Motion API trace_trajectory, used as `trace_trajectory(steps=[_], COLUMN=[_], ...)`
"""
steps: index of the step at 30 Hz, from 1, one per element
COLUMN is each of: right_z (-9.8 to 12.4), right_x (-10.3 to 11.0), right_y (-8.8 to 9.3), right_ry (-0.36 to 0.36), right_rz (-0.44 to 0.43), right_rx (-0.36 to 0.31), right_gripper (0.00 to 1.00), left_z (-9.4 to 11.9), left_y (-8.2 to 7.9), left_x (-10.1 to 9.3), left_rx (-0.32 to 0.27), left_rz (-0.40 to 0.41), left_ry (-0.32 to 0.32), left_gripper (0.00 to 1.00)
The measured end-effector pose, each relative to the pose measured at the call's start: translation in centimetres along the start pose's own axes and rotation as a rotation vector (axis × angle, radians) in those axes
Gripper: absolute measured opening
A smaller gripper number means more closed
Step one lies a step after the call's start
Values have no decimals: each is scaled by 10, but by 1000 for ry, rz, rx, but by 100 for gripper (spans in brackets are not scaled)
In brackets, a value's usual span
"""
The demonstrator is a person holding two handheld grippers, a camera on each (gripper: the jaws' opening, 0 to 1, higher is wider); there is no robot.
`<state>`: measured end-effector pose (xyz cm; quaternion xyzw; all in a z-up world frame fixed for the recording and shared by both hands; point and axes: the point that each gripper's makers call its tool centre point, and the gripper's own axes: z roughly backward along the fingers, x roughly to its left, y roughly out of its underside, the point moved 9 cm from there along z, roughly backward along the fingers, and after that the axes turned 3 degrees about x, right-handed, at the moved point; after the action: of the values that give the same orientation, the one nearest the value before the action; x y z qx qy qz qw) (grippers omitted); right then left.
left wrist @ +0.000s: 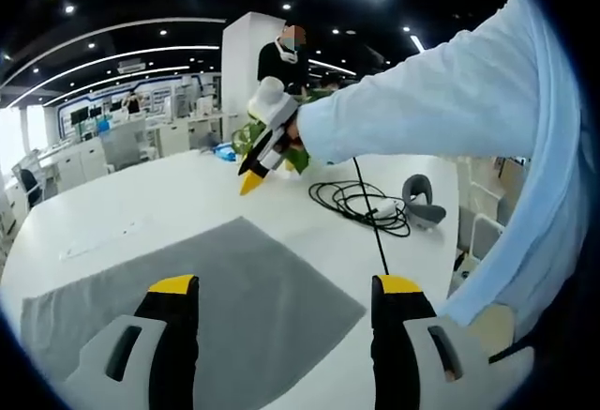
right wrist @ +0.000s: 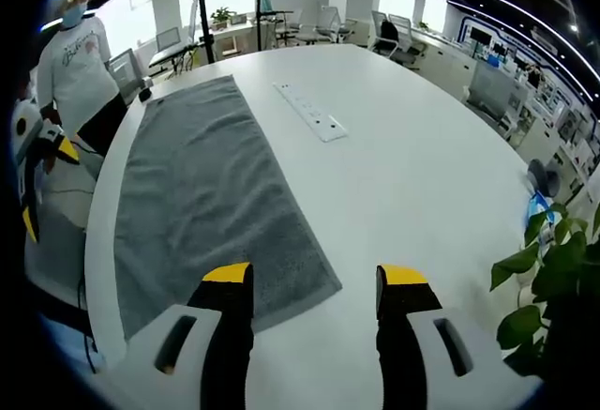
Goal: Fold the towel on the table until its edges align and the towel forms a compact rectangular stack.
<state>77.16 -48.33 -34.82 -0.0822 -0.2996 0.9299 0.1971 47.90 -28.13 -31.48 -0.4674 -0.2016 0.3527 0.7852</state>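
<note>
Grey towel (right wrist: 211, 204) is lying flat, unfolded, on white table (right wrist: 422, 175); left gripper (left wrist: 286, 290) and right gripper (right wrist: 314, 279) are hovering, jaws wide, holding nothing.

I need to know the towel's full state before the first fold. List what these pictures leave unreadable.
- Towel near edge: left gripper view, covered by the left hand-held gripper.
- Towel near left corner: right gripper view, cut off at the table edge.
- Right hand-held gripper jaws: left gripper view, too small to tell open or shut.
</note>
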Motion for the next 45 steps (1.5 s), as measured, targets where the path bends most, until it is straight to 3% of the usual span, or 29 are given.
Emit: trace_trajectory(steps=[17,29,34,40,45], right_z=[-4,-9,-11,-11,-13], right_x=[5,1,0,4,3], right_y=[4,10,12,13,16], right_ry=[-20,-35,-40,-47,-57], right_rz=[14,24,33,41,42], right_rx=[21,43,53,60,64], right_gripper=[52,52,52,52,52], left_z=[-29,-57,-72,-85,-90], left_y=[3,7,9,8,11], left_x=[-12,-19,-22,-26,-37], left_rx=[47,177,235,265,326], left_rz=[-43,-143,-223,-289,-339], left_ry=[51,115,140,158,219], left_gripper=[75,73,71,70,65])
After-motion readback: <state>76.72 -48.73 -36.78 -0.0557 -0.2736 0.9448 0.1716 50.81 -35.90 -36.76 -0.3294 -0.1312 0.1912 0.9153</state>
